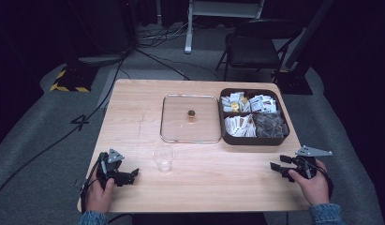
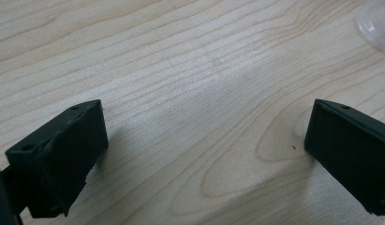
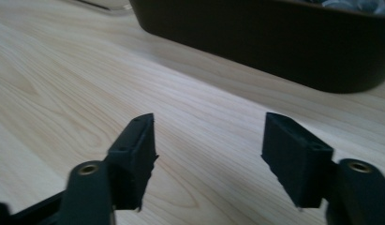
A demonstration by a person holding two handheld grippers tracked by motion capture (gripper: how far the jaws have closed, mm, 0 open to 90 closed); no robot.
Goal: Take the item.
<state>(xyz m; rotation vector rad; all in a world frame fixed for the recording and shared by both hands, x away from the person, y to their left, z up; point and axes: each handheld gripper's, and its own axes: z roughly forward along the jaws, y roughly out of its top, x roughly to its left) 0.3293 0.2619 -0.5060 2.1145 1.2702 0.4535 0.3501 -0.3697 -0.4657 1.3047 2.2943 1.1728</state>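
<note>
We hold one hand-held gripper in each hand, two in all, both low over the near edge of the wooden bench (image 1: 204, 183). The left hand-held gripper (image 1: 130, 176) points toward the right along the near edge; the right hand-held gripper (image 1: 276, 164) points left and slightly away from us, so the two face inward toward each other, well apart.

In the left gripper view, the left hand-held gripper (image 2: 204, 140) has its jaws spread wide, with bare wood grain between them and nothing held. Ahead of it and to its right sits one clear plastic cup (image 1: 163, 159), upright, its mouth facing up; its rim (image 2: 375, 26) shows at the top corner of the left gripper view, apart from the jaws.

In the right gripper view, the right hand-held gripper (image 3: 210, 154) is also open, moderately wide, holding nothing, its jaw tips just above the bench. Just ahead of it stands one dark tray (image 1: 227, 138) with four compartments of small packets; its dark side wall (image 3: 274, 42) shows close in front.

Beyond the cup, between the two hand-held grippers and farther from us, lies one square glass lid (image 1: 173, 126), flat, with one small brass-coloured knob (image 1: 191, 114) at its middle, touching or just beside the tray's left wall.
</note>
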